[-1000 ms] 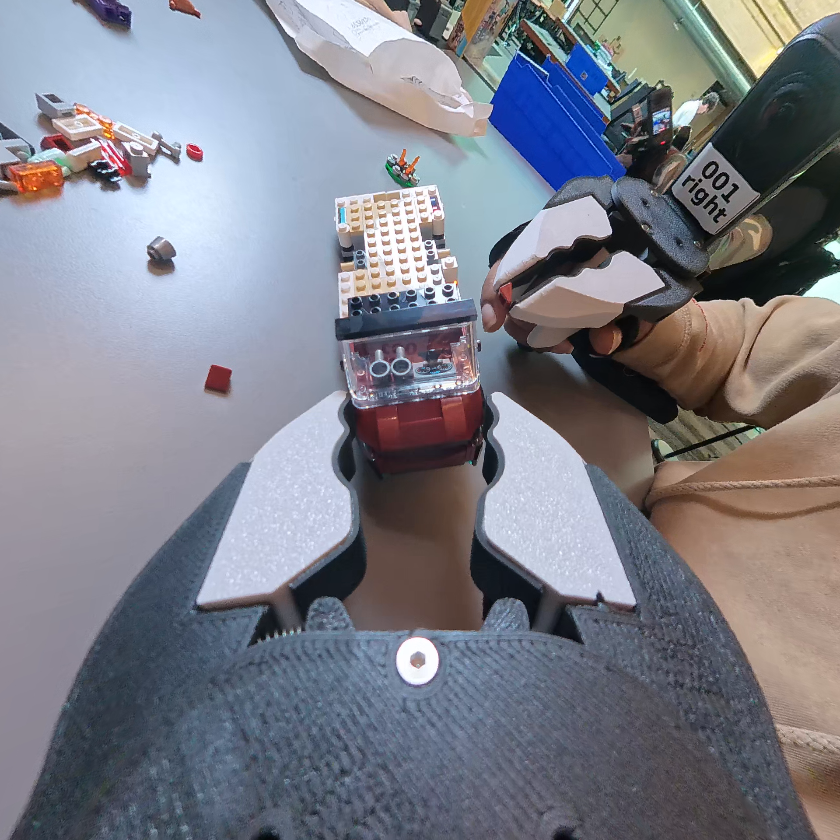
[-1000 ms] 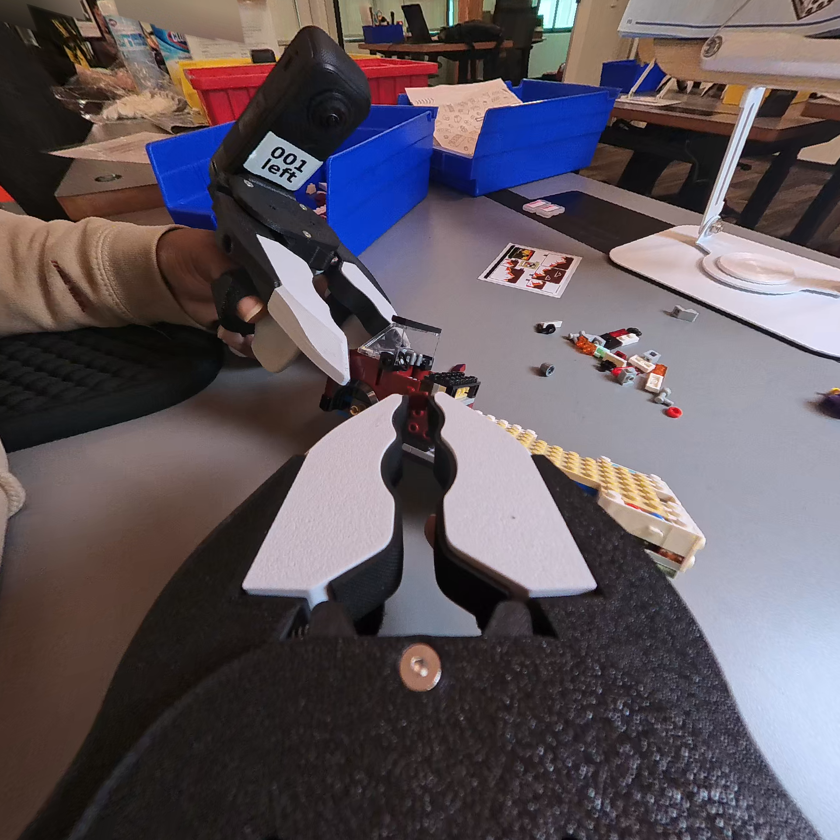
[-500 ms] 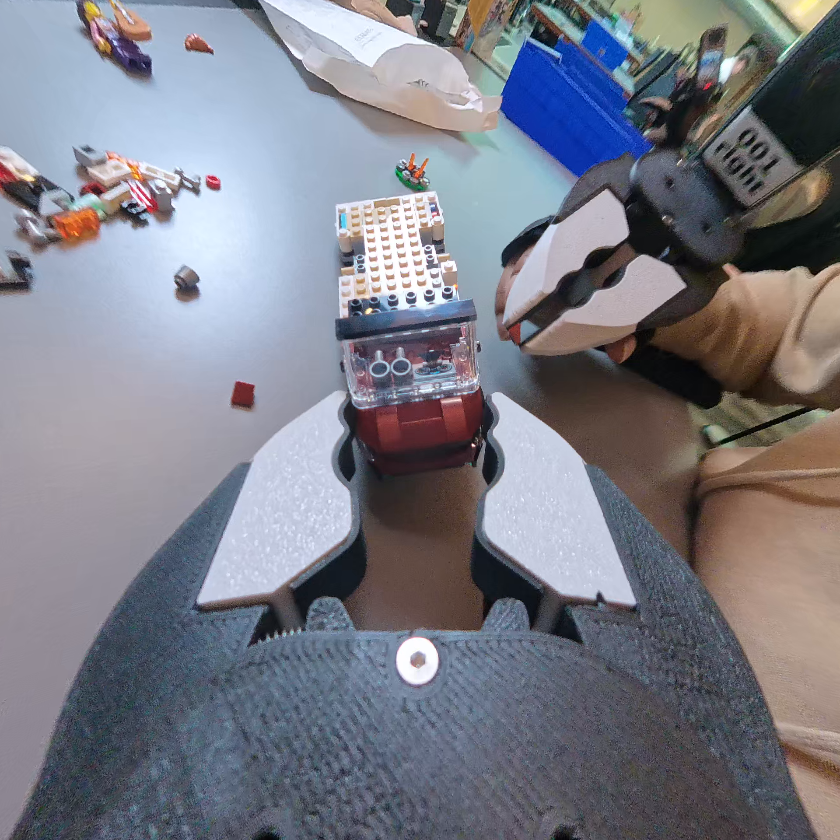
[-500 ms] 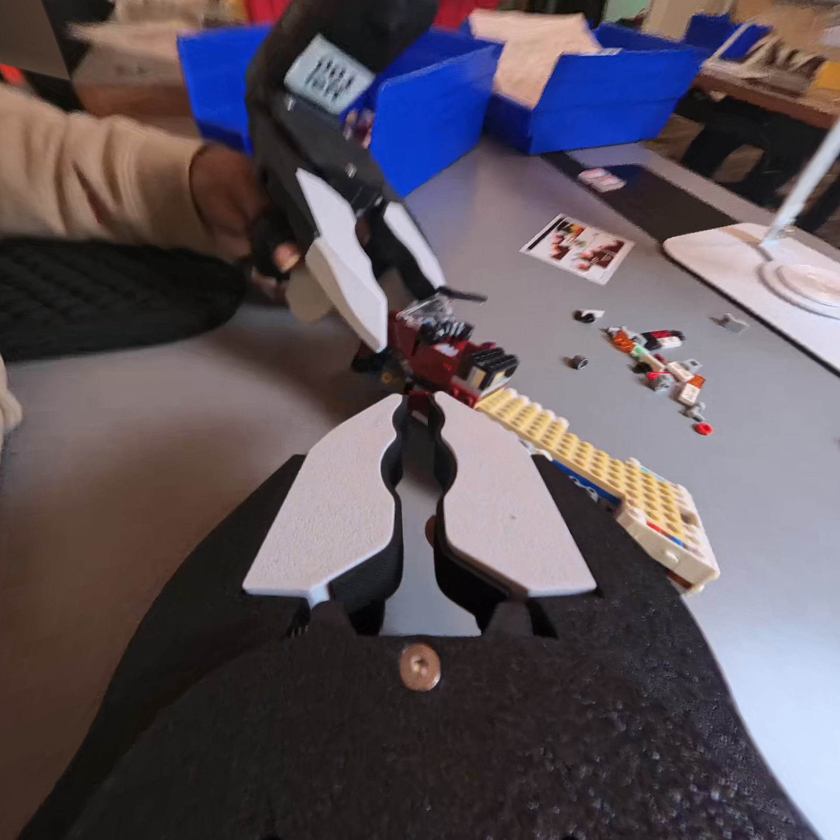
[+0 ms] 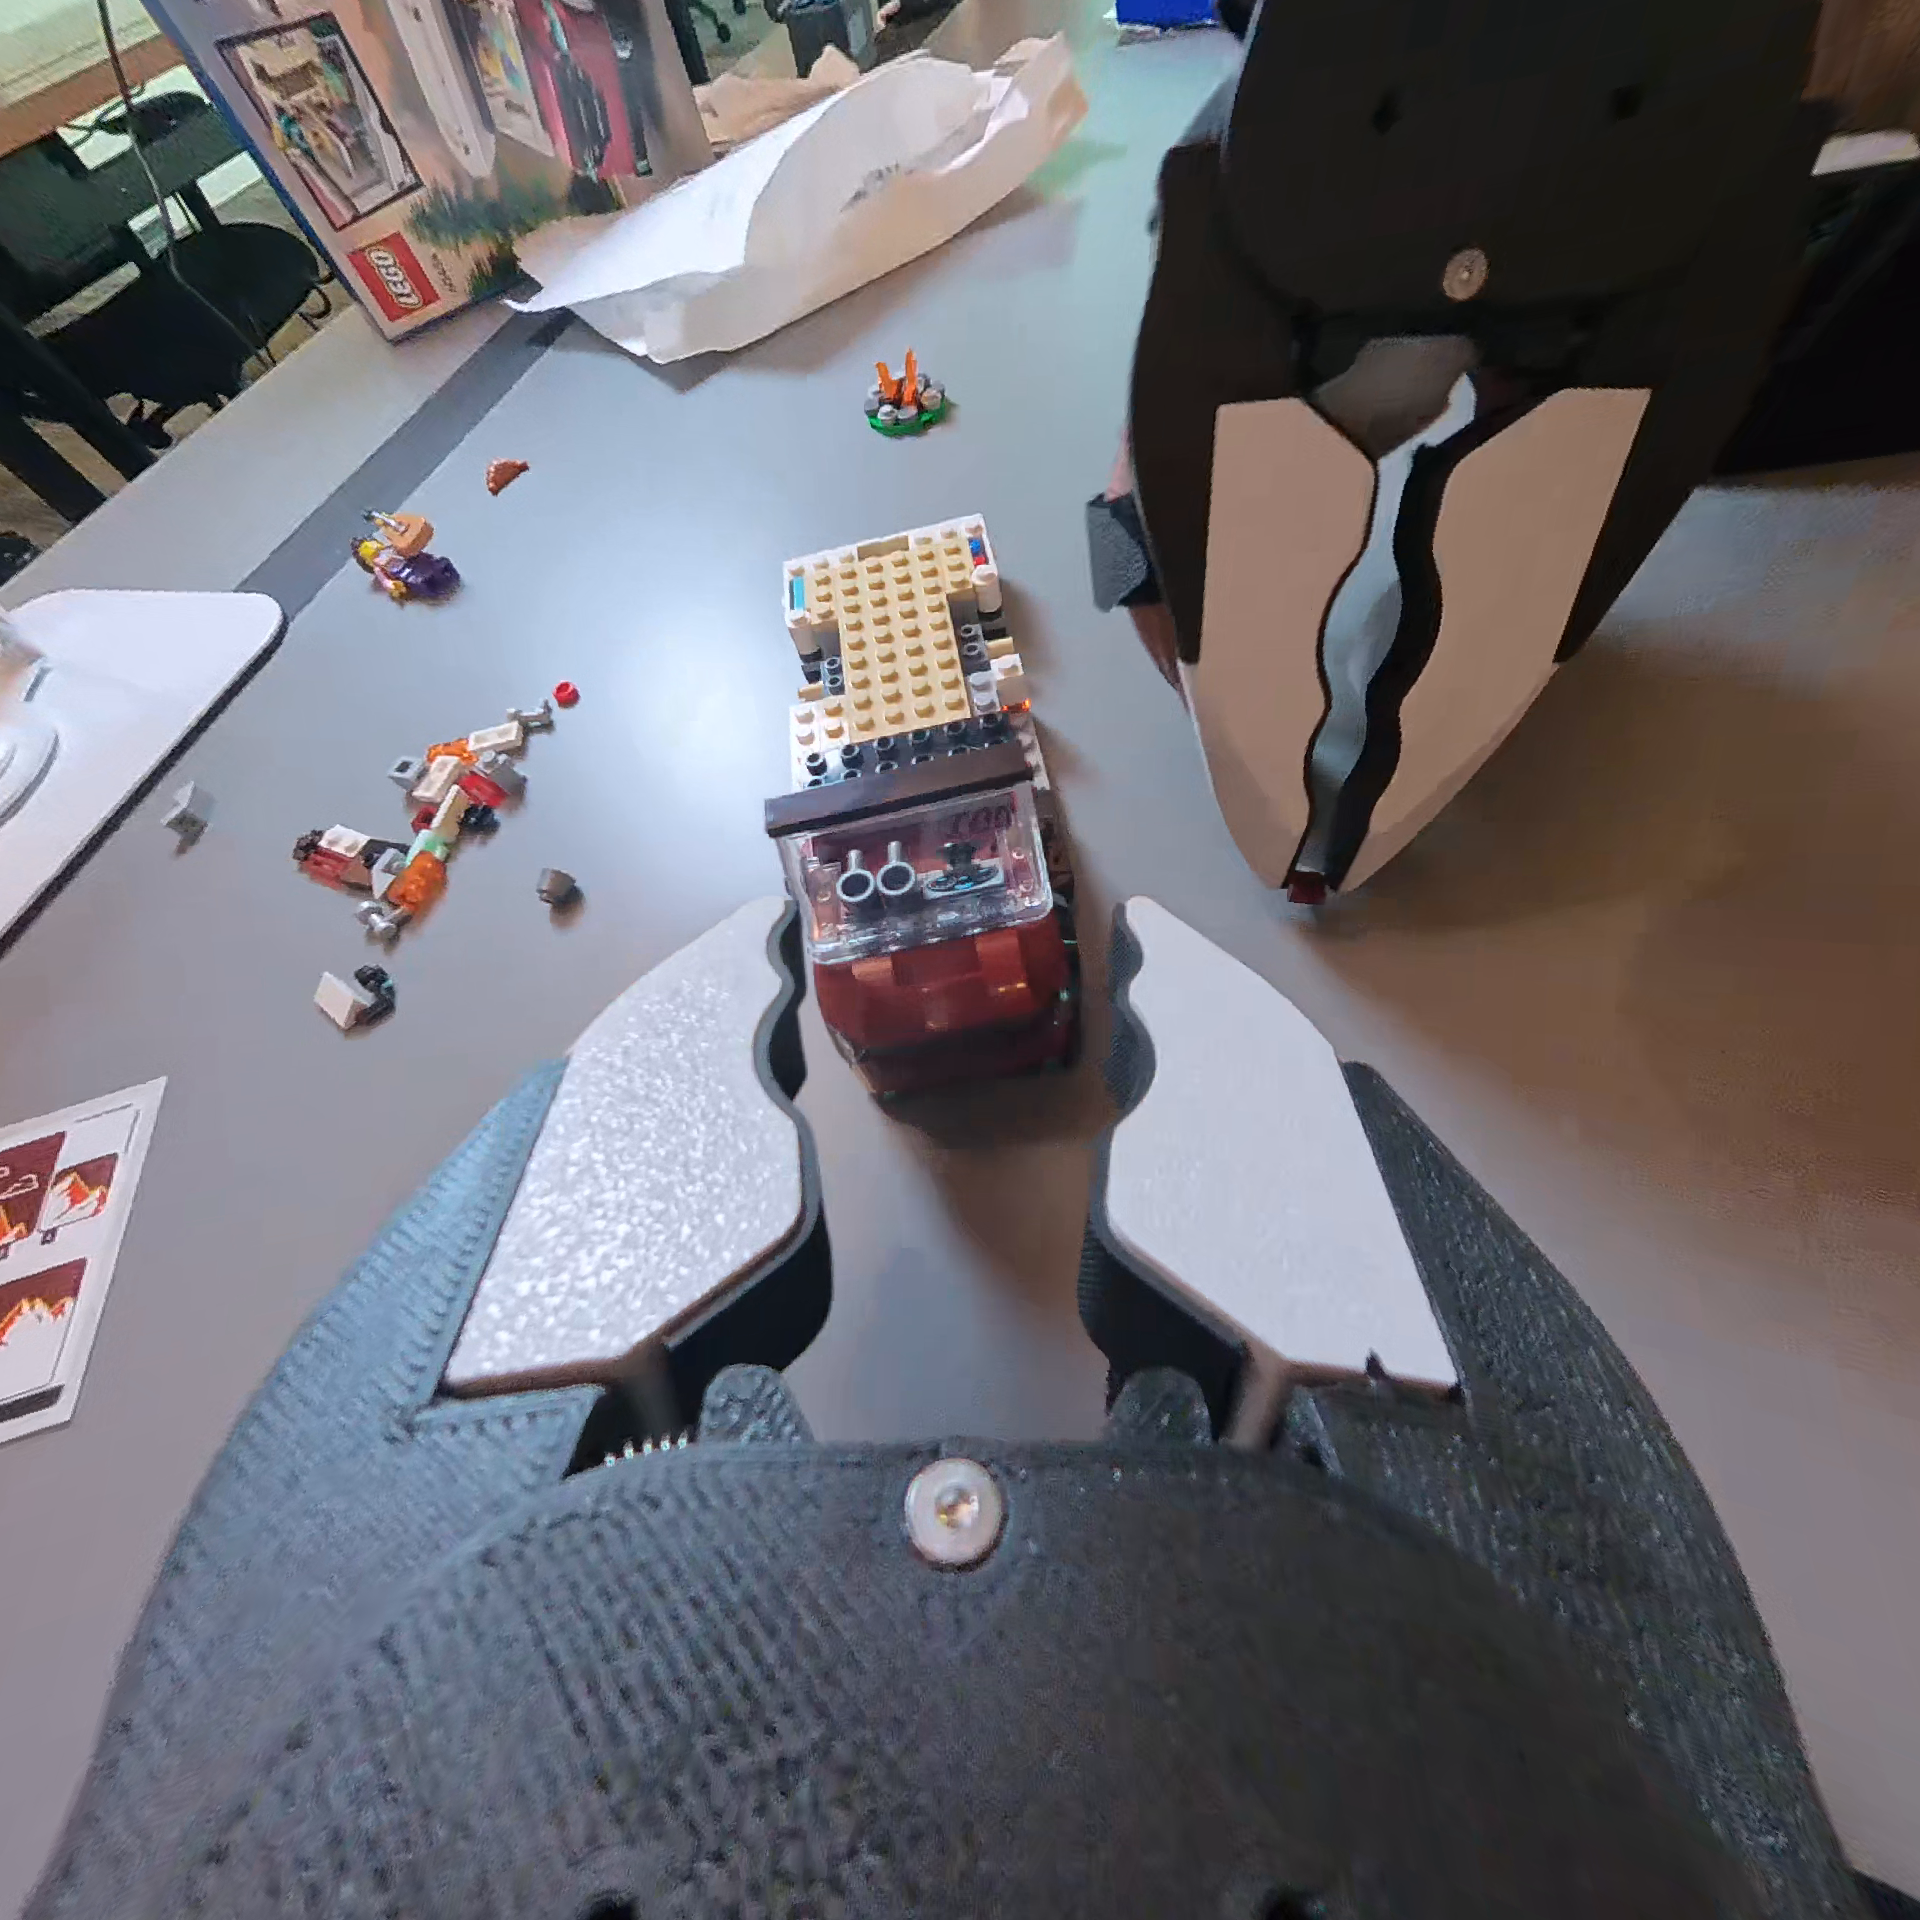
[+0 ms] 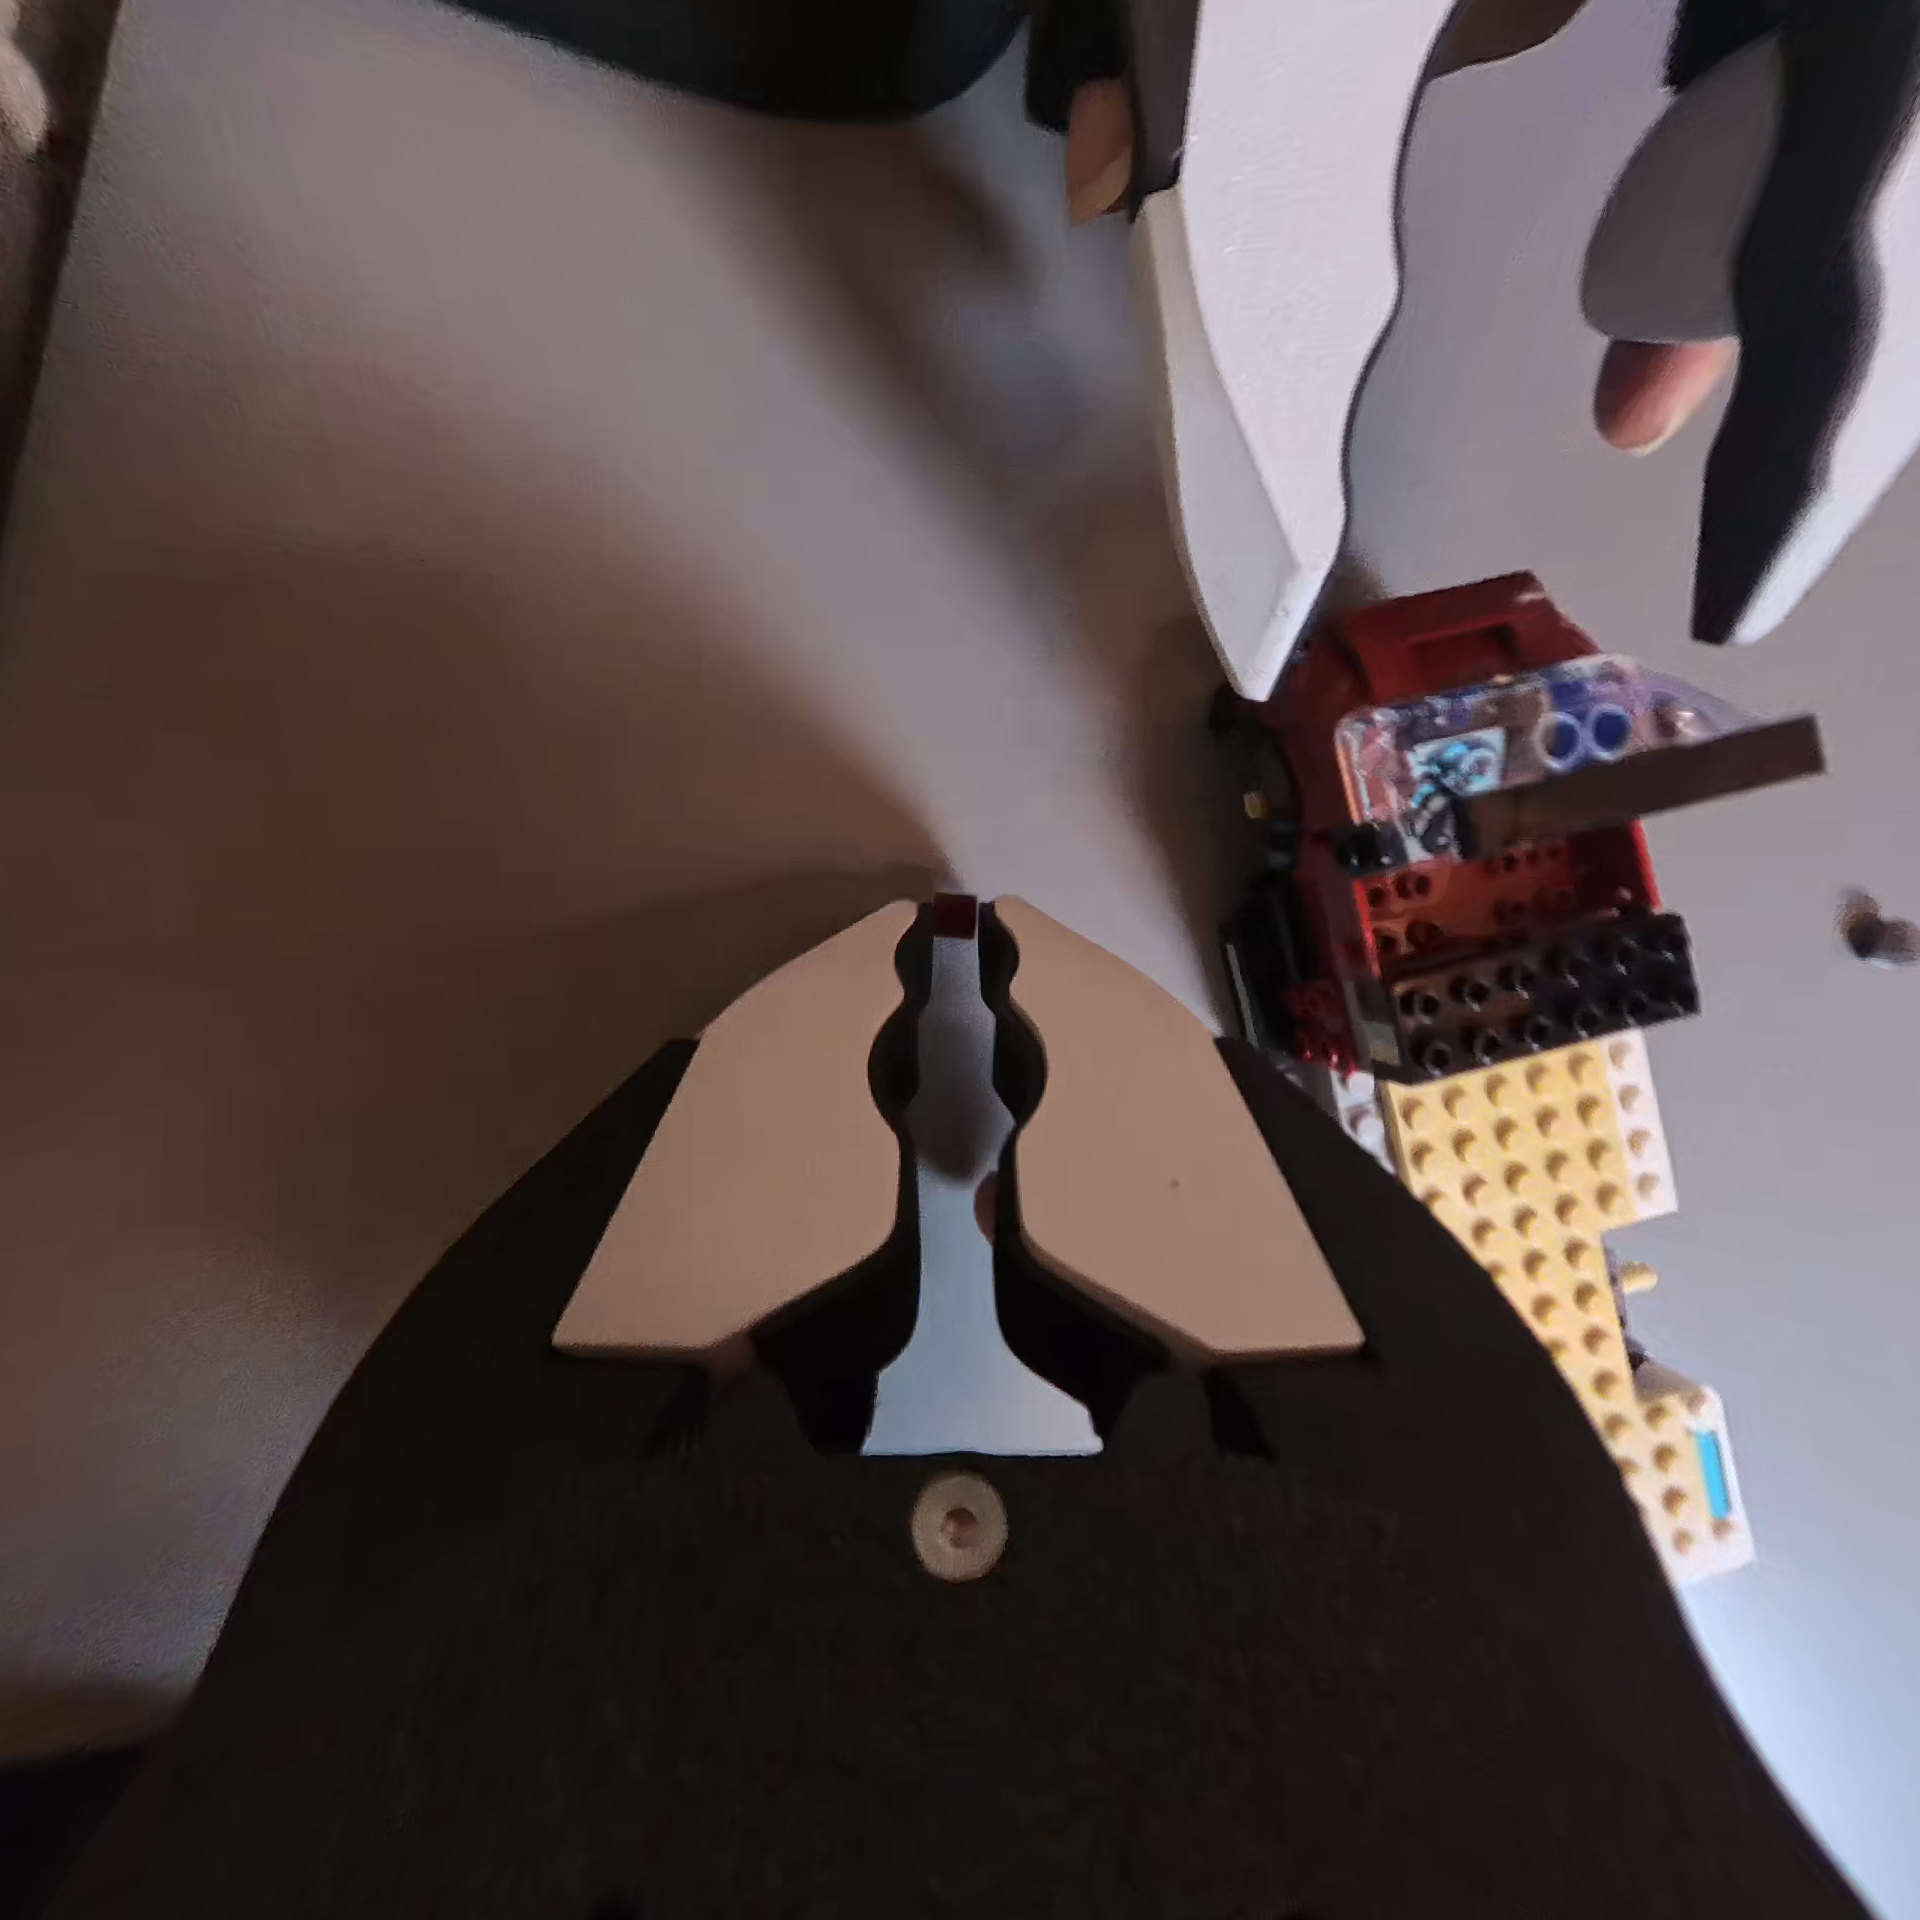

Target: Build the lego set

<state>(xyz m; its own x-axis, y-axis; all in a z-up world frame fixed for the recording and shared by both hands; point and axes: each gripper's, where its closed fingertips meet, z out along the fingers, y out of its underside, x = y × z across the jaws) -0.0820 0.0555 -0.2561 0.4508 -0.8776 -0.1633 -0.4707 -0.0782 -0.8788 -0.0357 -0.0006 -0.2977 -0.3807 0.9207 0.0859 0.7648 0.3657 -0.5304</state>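
My left tool [image 5: 951,925] spread around red cab of brick model [image 5: 904,665], far pad now clear of it; model on table [image 5: 1351,1039]. My right tool [image 6: 956,904] has swung down beside model, pinching small dark red piece [image 6: 956,916].

Two close wrist cameras over the table [image 5: 644,644] — facing opposite ways, sharing the brick truck [image 5: 925,862].

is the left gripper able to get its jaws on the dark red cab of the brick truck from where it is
Probably yes: the left gripper stands open astride the dark red cab, nothing between them.
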